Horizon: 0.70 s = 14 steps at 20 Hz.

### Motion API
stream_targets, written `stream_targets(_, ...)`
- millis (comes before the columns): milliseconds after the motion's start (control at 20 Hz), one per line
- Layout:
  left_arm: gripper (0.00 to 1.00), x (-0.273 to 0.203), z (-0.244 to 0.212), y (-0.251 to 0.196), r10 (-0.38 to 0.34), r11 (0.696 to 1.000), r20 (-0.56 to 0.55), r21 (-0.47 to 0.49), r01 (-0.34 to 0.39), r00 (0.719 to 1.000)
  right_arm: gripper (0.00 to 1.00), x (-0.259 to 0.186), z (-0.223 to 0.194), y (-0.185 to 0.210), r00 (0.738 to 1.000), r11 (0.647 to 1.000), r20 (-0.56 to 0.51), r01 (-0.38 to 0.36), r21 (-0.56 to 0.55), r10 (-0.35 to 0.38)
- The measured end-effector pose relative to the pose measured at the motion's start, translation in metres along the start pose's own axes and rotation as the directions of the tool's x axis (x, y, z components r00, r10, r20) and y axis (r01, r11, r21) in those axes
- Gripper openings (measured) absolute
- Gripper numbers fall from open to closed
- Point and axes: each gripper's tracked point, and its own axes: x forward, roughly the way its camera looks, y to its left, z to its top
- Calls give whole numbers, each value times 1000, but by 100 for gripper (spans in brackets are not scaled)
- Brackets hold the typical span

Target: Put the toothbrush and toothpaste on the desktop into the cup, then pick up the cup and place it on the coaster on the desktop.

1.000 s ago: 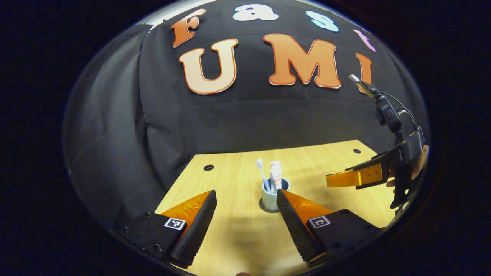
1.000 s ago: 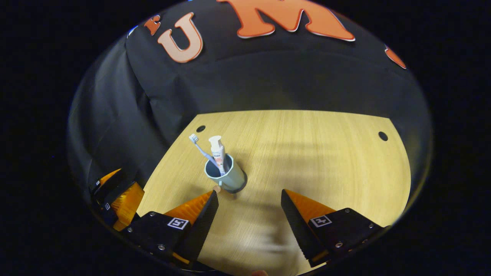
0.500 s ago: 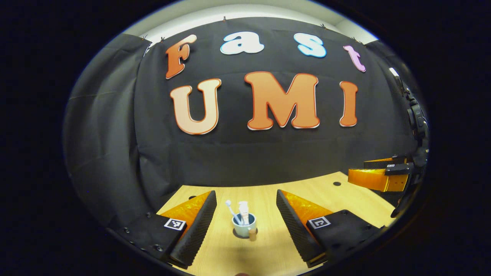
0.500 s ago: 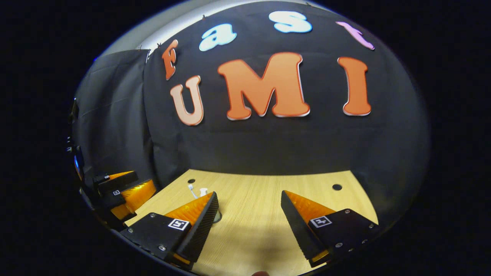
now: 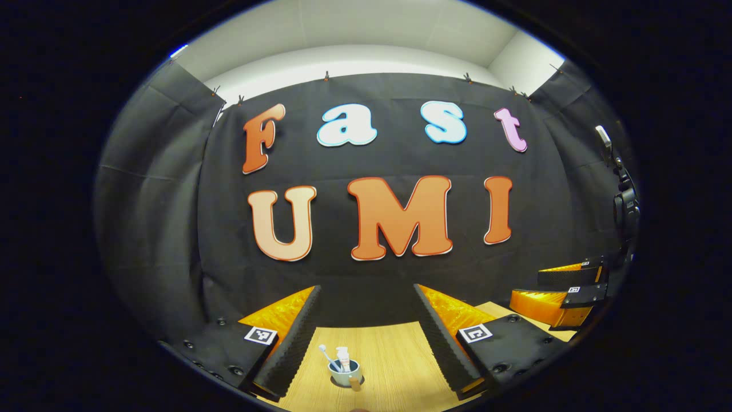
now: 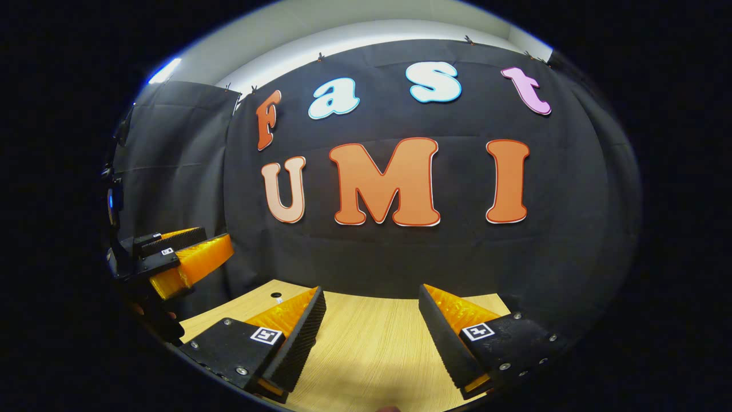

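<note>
**Left gripper view: cup with brush and paste low between open fingers**

Left gripper view shows the left gripper (image 5: 366,332) at the bottom of the frame, its fingers (image 5: 289,349) spread wide apart and holding nothing. Low in the gap between them, near the bottom centre, the cup (image 5: 343,376) stands upright on the wooden counter (image 5: 389,355). The toothbrush (image 5: 327,356) leans out of the cup toward the left, head up, and the toothpaste (image 5: 343,359) stands in it just beside the brush. A dark ring shows under the cup's base; I cannot tell whether this is the coaster or a shadow. A small tan piece lies on the counter touching the cup's lower right side. At the right edge of the frame, the other gripper floats above the counter's right end, well apart from the cup.

Right gripper view has the right gripper (image 6: 372,337) at the bottom, fingers likewise parted with nothing between them but bare counter. At the left edge, mid-height, the left gripper appears again, raised above the counter's left corner. A small round hole (image 6: 277,295) sits in the counter near that corner.
</note>
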Motion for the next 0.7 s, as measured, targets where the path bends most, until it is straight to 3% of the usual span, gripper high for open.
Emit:
stream_targets(250,100,-10,5,-8,10,999,71,41,-13,997,98,-12,1,-2,999,999,38,14,-42,-12)
stream_targets(700,100,-21,3,-4,33,999,63,24,-34,997,98,-12,-5,-4,1000,999,19,20,-32,-20)
